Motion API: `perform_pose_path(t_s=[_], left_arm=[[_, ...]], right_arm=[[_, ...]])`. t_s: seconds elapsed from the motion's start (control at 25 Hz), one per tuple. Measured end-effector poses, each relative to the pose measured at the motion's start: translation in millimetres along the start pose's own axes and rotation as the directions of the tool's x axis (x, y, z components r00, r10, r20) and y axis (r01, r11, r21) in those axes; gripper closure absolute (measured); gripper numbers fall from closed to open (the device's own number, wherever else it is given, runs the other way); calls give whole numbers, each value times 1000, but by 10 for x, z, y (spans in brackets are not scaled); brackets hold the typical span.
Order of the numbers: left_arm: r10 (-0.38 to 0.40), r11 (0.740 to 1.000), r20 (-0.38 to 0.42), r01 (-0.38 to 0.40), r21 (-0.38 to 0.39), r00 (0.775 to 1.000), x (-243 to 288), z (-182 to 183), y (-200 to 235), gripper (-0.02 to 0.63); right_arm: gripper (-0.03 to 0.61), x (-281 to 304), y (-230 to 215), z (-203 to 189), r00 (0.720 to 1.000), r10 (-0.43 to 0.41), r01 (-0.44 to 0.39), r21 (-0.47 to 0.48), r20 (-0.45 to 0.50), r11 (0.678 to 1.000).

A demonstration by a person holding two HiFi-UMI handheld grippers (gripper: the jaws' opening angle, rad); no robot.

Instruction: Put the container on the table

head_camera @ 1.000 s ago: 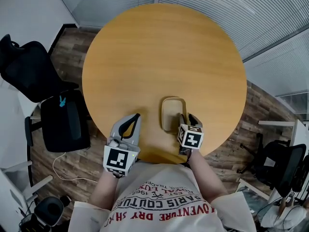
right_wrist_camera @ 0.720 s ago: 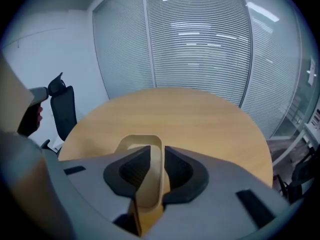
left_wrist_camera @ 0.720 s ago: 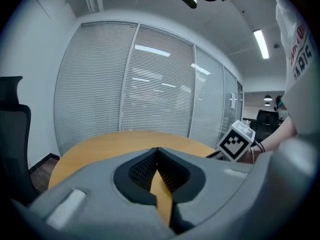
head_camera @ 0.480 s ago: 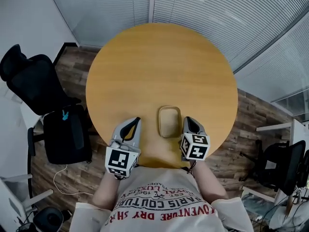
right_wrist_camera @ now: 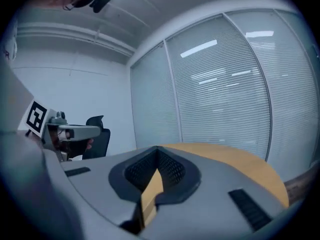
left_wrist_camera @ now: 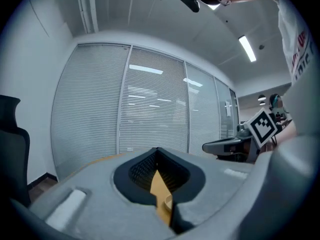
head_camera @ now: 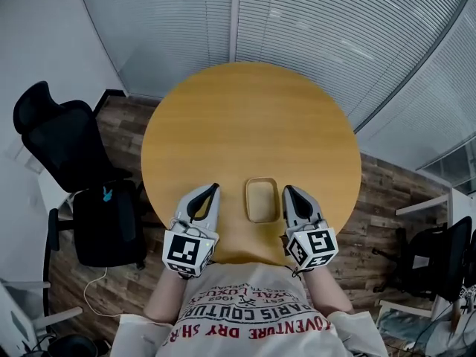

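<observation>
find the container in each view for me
Head view: container low centre, near the table edge.
Left gripper view: only a sliver, probably its rim, low in the jaw gap.
Right gripper view: not in it.
Shared landmark: the round wooden table.

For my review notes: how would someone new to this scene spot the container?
Find the round wooden table. Near its lower edge in the head view, between the left claw and right claw, lies the container. It is a shallow tan rounded-rectangle tray, the only thing on the tabletop.
</observation>
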State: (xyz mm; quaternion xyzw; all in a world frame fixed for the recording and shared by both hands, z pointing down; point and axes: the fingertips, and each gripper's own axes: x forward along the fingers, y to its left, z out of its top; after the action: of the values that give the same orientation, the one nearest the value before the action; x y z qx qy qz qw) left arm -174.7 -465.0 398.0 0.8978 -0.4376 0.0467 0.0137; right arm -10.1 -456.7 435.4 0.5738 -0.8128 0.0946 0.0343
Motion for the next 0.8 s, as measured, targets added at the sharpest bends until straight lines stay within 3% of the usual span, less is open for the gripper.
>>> perform_pose_path(t_s=[0.2, 0.52, 0.8], left_arm=[[-10, 1000, 45, 10, 4, 999, -48, 124, -41, 615], [-20, 1000, 20, 20, -12, 1000, -84, 65, -94, 615], [-33, 999, 13, 33, -14, 999, -72, 34, -126, 615]], right_arm=[[571, -87, 84, 152, 999, -2, 4, -58, 38, 998], [572, -133, 66, 61, 997, -68, 69, -39, 28, 997], [572, -133, 107, 40, 998, -56, 57, -54, 20, 997]])
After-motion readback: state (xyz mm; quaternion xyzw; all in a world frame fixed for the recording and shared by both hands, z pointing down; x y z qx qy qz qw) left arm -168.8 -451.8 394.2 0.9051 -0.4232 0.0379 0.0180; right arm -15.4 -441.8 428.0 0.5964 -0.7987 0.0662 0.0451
